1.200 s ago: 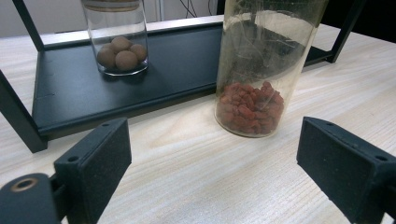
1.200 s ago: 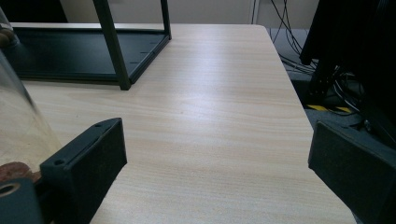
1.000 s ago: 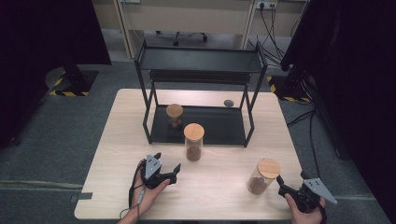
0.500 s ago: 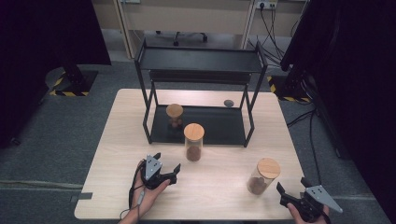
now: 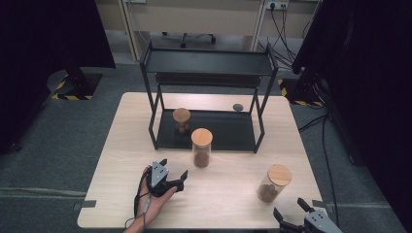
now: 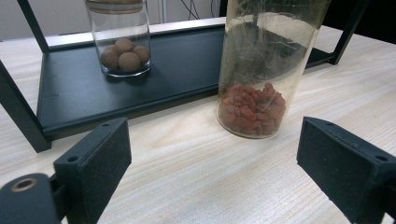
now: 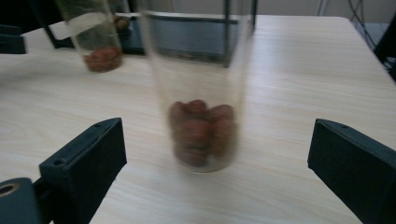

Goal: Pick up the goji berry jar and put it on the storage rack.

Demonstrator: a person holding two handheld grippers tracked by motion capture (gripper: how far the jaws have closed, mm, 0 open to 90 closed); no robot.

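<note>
Three cork-lidded glass jars stand on the wooden table (image 5: pixel 116 160). A tall jar of small red bits (image 5: pixel 201 147) (image 6: pixel 254 88) stands in front of the black shelf rack (image 5: pixel 209 63). A short jar of brown balls (image 5: pixel 181 120) (image 6: pixel 120 39) sits on the rack's lower shelf. A third jar of dark red-brown lumps (image 5: pixel 273 183) (image 7: pixel 201 93) stands at the front right. My left gripper (image 5: pixel 173 175) (image 6: pixel 224 182) rests open on the table, its jaws pointing at the tall jar. My right gripper (image 5: pixel 290 215) (image 7: pixel 215 177) is open at the front edge, facing the third jar.
A small dark round object (image 5: pixel 238 107) lies on the table behind the rack. The rack's top tray (image 5: pixel 209 60) is bare. Grey carpet surrounds the table, with cables at the right and dark screens at both sides.
My right gripper has drawn back toward the front edge of the table, away from the third jar. The left gripper has stayed still.
</note>
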